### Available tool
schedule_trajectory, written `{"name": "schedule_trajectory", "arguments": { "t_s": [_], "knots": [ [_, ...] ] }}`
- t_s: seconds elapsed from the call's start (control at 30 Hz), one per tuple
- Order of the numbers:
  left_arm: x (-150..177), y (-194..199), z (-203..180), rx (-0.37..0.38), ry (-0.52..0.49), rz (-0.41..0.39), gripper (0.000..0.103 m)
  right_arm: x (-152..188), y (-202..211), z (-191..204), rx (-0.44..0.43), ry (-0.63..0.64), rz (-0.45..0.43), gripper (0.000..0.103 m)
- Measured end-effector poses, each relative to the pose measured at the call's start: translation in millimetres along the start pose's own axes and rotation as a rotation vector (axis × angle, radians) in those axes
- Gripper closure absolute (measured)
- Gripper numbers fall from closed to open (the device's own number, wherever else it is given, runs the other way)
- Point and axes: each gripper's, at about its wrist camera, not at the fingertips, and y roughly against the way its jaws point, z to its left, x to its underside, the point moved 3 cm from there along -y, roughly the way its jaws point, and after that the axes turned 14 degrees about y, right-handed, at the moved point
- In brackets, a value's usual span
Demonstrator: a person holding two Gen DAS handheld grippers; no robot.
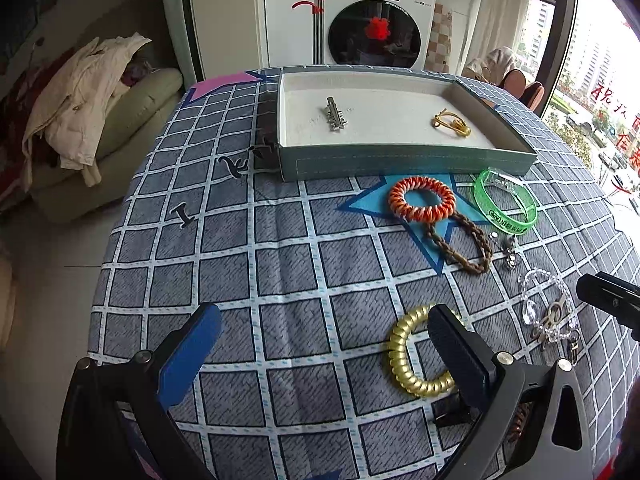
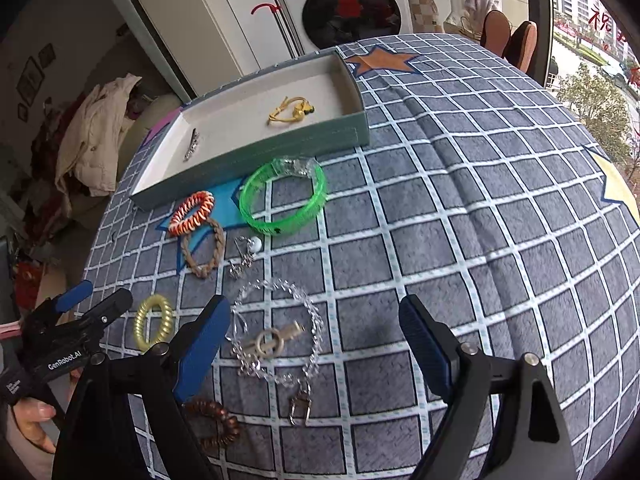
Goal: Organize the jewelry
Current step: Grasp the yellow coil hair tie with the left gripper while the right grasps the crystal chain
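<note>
A shallow grey-green tray with a white floor holds a silver hair clip and a yellow bracelet. In front of it lie an orange spiral tie, a green bangle, a brown braided band, small silver pieces, a clear bead bracelet and a gold coil tie. My left gripper is open, its right finger over the gold coil. My right gripper is open and empty around the bead bracelet.
A brown coil tie lies near the table's front edge by my right gripper. The round table has a blue checked cloth. A sofa with clothes stands left, a washing machine behind.
</note>
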Motion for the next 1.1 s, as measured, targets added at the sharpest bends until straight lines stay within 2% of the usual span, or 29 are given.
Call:
{"name": "schedule_trajectory", "arguments": {
  "t_s": [0.27,0.53,0.67,0.87,0.93,1.1],
  "knots": [
    [11,-2,0,-0.01,0.01,0.011,0.0,20,11,-6,0.054,-0.014,-0.002,0.015],
    [15,-8,-2,-0.031,-0.009,0.021,0.0,22,6,-2,0.089,-0.008,0.011,0.015],
    [17,-13,-1,-0.041,-0.007,0.032,0.0,24,1,0,0.113,0.022,0.034,0.025],
    [20,-15,-3,-0.045,-0.018,0.031,0.0,26,-2,14,0.175,0.136,0.046,0.038],
    [21,-14,-5,-0.049,-0.029,0.024,0.0,27,-4,22,0.195,0.187,0.05,0.039],
    [24,-11,-14,-0.032,-0.071,0.017,0.0,24,-8,31,0.174,0.231,0.048,0.041]
  ]
}}
